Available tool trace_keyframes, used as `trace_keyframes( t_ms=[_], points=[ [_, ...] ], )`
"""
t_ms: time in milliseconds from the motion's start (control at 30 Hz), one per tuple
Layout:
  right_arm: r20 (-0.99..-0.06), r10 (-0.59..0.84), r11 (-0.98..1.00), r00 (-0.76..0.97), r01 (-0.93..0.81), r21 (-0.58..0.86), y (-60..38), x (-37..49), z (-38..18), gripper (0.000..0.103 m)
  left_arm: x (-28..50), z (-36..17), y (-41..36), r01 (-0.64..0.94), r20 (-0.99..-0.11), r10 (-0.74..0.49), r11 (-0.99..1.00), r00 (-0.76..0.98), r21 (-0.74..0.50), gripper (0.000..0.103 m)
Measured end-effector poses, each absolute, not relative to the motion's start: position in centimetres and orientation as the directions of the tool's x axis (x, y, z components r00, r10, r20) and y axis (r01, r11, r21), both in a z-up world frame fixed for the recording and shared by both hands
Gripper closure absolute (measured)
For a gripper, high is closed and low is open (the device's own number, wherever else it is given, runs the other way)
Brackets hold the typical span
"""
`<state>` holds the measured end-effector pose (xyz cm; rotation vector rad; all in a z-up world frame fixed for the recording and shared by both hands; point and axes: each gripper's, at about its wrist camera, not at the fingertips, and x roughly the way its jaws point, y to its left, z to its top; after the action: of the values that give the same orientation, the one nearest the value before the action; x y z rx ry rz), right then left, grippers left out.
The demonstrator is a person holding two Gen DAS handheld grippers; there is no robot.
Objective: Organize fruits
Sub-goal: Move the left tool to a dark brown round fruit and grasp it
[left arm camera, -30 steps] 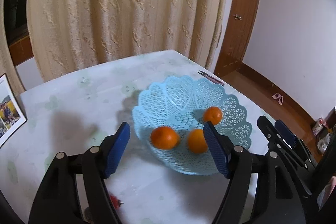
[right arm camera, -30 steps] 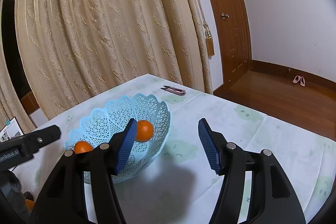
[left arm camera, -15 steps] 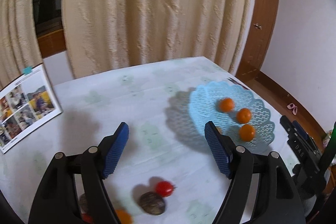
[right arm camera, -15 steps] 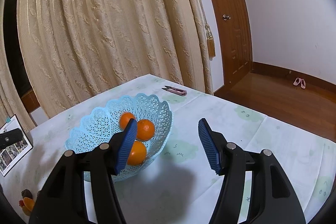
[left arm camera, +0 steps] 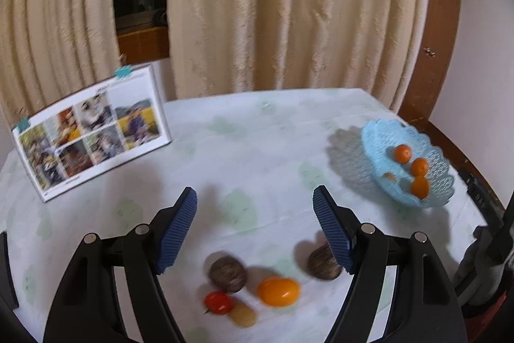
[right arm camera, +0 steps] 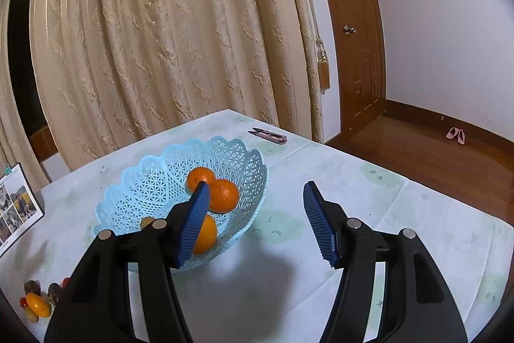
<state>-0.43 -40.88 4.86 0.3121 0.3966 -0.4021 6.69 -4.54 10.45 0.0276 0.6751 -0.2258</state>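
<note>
Where the tablecloth point(left arm camera: 257, 150) runs bare, both hand-held grippers point(left arm camera: 255, 230) point(right arm camera: 255, 221) spread wide; photo stand point(left arm camera: 93, 130) and snips point(right arm camera: 268, 134) well apart.

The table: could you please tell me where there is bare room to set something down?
Free: the table between photo frame and blue basket, and right of the basket up to the snips. Crowded: the loose fruit cluster near the left gripper.

A: Left wrist view looks down along its fingers at loose fruit close below, the blue basket point(left arm camera: 408, 163) far off to its right.

B: Right wrist view faces that basket close up; both share the photo frame point(right arm camera: 16, 204).
</note>
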Motion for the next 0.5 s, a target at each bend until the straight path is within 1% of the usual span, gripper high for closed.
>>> trace_keyframes(
  t_ms=[233, 300, 500],
  points=[
    [-0.426, -0.328, 0.873, 0.843, 0.443, 0.205, -40.7, -0.5, 4.8, 0.041, 6.5, 7.0, -1.9, 0.154, -0.702, -0.150, 0.986, 0.696, -0.059, 0.029],
    [-0.426, -0.332, 0.871, 0.841, 0.447, 0.203, -40.7, -0.5, 4.8, 0.041, 6.3, 6.0, -1.7, 0.148, -0.719, -0.147, 0.987, 0.679, -0.062, 0.033],
    [-0.421, -0.341, 0.874, 0.840, 0.448, 0.187, -40.3, -0.8, 4.9, 0.041, 6.3, 3.8, -1.9, 0.158, -0.758, -0.155, 0.985, 0.634, -0.069, 0.041]
  ],
)
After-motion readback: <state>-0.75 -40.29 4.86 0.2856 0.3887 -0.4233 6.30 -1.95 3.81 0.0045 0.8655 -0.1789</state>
